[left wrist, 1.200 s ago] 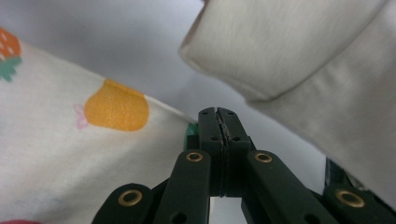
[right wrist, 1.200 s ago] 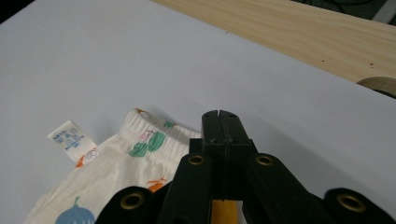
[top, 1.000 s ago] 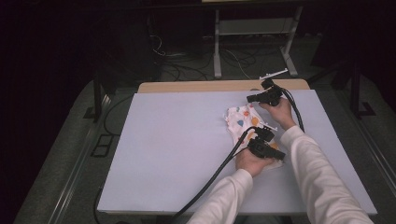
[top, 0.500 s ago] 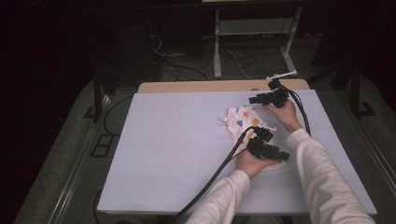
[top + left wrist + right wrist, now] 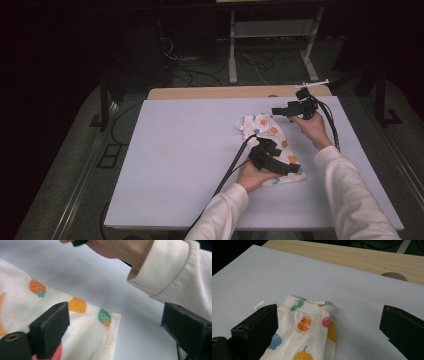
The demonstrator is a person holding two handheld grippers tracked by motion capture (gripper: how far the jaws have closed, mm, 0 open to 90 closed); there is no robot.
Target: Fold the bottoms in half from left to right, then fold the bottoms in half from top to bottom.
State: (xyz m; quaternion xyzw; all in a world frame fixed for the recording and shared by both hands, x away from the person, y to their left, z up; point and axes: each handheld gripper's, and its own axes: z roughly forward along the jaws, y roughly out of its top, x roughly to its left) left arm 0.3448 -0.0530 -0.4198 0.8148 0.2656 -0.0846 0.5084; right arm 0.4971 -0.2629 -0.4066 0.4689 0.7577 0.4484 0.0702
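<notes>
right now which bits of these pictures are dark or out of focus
High view: the room around the table is nearly black, the sheet evenly lit. Left gripper view: the fruit-print cloth and the sleeve are soft, the near jaws blurred. Right gripper view: the cloth's waistband is fairly sharp, the jaws at the bottom edge out of focus.

You have a small white cotton garment printed with orange, green, pink and blue fruit [image 5: 272, 145] lying flat and folded on the pale lilac table top [image 5: 175, 160], right of the middle. Its ribbed elastic waistband [image 5: 308, 302] points to the far side, with a little white label [image 5: 260, 305] poking out at its left edge. Its near hem corner [image 5: 113, 322] lies flat.
</notes>
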